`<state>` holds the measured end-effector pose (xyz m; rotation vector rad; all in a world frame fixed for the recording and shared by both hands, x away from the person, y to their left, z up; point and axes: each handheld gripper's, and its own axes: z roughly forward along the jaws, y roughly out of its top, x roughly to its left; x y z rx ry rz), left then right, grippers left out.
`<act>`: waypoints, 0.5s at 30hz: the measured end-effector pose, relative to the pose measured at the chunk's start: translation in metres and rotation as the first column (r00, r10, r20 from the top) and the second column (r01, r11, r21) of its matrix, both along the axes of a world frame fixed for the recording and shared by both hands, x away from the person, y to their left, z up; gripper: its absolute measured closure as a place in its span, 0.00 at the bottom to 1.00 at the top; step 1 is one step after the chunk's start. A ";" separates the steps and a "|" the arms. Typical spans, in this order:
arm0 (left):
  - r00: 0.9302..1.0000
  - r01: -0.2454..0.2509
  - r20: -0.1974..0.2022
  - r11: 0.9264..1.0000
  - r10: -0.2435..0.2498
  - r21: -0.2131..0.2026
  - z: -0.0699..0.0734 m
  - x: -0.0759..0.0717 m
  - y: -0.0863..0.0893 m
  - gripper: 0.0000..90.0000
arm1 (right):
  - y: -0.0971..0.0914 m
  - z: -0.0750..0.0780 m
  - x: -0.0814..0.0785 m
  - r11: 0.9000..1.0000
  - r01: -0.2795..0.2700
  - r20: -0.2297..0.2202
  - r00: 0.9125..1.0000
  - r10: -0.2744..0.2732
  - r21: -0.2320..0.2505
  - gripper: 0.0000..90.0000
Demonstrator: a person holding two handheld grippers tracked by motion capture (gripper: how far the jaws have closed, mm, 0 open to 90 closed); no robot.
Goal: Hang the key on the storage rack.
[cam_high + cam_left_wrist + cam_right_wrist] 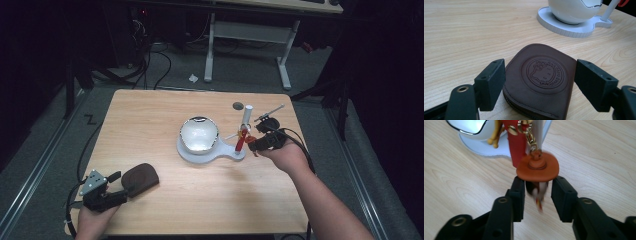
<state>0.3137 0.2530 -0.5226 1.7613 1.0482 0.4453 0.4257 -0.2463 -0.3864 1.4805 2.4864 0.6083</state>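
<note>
Keychain charm point(537, 168), orange-brown and round, hanging by a gold clasp point(531, 138) beside a red strap point(516, 143) on the white post point(246, 120) of a stand point(232, 152) right of the worktop's point(165, 105) centre. The right hand-held gripper point(264, 141) is at this post; in the right gripper view its jaws stand a little apart just under the charm, with a small blurred pendant point(537, 192) between them, and whether they press on it cannot be told. The stand's white base carries a white dome with a shiny face point(199, 134) to the left of the post. A thin rod point(270, 114) juts from the post toward the far right corner, and a small dark disc point(238, 105) lies nearer the far edge.

Brown leather pouch point(541, 80), embossed with a round cartoon emblem, lying flat near the near left corner of the worktop. The left hand-held gripper point(540, 86), with its grey plate point(93, 182) on top, is spread wide, one jaw on either side of the pouch's near end; contact cannot be told.
</note>
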 end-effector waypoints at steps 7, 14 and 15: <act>1.000 0.005 -0.001 1.000 -0.005 0.005 0.000 0.001 -0.001 0.28 | -0.004 0.002 -0.002 1.000 0.008 0.007 1.000 -0.008 0.011 0.67; 1.000 0.008 -0.001 1.000 -0.008 0.006 0.000 0.001 -0.002 0.28 | -0.007 0.005 -0.008 1.000 0.004 0.020 1.000 -0.004 0.011 0.67; 1.000 0.011 -0.001 1.000 -0.011 0.008 0.000 0.001 -0.003 0.28 | -0.007 0.006 -0.009 1.000 0.009 0.016 1.000 -0.009 0.013 0.67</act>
